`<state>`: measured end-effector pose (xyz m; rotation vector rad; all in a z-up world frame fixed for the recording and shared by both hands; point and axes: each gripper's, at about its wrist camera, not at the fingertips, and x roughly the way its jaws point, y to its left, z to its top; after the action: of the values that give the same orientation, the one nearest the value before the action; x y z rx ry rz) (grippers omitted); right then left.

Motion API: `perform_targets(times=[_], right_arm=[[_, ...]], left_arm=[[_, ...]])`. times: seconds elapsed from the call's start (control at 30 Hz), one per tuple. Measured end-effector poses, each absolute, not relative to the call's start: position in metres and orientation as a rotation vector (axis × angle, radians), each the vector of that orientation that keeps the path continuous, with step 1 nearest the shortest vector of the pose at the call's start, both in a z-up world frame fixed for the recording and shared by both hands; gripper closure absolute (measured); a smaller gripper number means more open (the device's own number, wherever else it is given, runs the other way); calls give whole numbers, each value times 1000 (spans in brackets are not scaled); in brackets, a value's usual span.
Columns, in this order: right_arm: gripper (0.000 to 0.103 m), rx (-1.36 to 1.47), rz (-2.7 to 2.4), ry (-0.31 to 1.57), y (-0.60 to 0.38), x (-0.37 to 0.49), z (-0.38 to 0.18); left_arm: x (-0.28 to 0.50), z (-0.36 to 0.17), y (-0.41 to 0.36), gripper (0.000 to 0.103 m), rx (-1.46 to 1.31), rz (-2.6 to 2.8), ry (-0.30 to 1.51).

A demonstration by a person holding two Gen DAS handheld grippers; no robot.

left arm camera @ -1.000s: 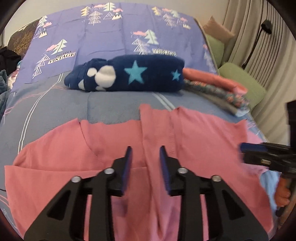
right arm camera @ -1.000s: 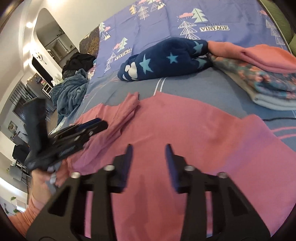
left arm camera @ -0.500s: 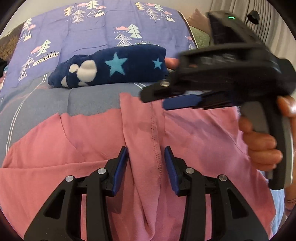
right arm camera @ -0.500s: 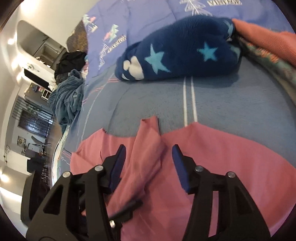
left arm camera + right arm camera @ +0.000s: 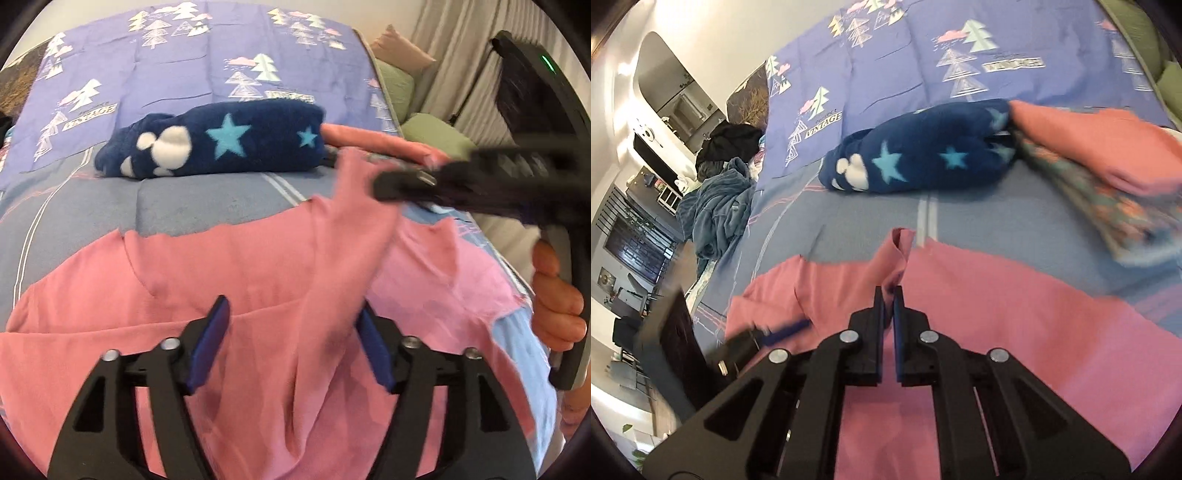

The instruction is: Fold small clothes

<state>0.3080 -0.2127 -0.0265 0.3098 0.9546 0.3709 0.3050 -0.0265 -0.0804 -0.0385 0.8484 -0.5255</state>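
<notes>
A pink garment lies spread on the bed; it also shows in the right wrist view. My left gripper is open low over its near part, with a raised pink fold between the fingers. My right gripper is shut on the garment's upper middle fold and lifts it. In the left wrist view the right gripper comes in from the right, holding the fold up above the garment.
A rolled navy fleece with stars lies behind the garment. Folded clothes are stacked at the back right. The bedsheet is grey-blue, with a purple tree-print cover behind. Blue and dark clothes are heaped at the left edge.
My right gripper has closed on the garment's middle fold and lifted it toward the right. My left gripper has opened wider around the fold.
</notes>
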Motion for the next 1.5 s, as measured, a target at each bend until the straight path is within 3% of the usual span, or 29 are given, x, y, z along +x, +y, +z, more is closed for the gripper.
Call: perform_targets(times=[0.17,0.27,0.47,0.57,0.63,0.73,0.8,0.87,0.9,1.07,1.17,1.2,1.3,1.5], right_arm=[[99,371,307,992,-262,261,-39],[99,441,290,1032,-287,244,-57],[97,483,319,1057,-299,233,-73],[76,446,378,1060,-279,238,-73],[55,413,387,1059,-265,244,-74],[35,355,384,1055,-249,257,-81],[38,307,394,1069,-237,267,-90],[94,286,405,1090,-229,272,-94],[101,309,429,1118,-226,273,-93],[101,419,428,1017,-261,254,-40],[101,367,386,1048,-274,249,-38],[96,289,312,1066,-275,247,-43],[66,315,255,1166,-285,245,-68],[65,388,310,1098,-286,249,-67]], left_arm=[[294,-53,-6,30,-171,-676,795],[283,-41,0,17,-225,-773,781],[286,-55,-10,17,-117,-634,824],[294,-75,-21,17,13,-533,880],[297,-86,-27,17,85,-487,901],[300,-96,-27,17,134,-452,929],[300,-98,-27,17,159,-449,925],[300,-99,-28,17,169,-449,922],[300,-99,-28,17,170,-450,922],[304,-97,-23,17,103,-471,936],[306,-94,-15,16,26,-493,938],[306,-94,-14,14,21,-492,943],[304,-96,-17,13,53,-501,949],[295,-83,-17,13,118,-493,937]])
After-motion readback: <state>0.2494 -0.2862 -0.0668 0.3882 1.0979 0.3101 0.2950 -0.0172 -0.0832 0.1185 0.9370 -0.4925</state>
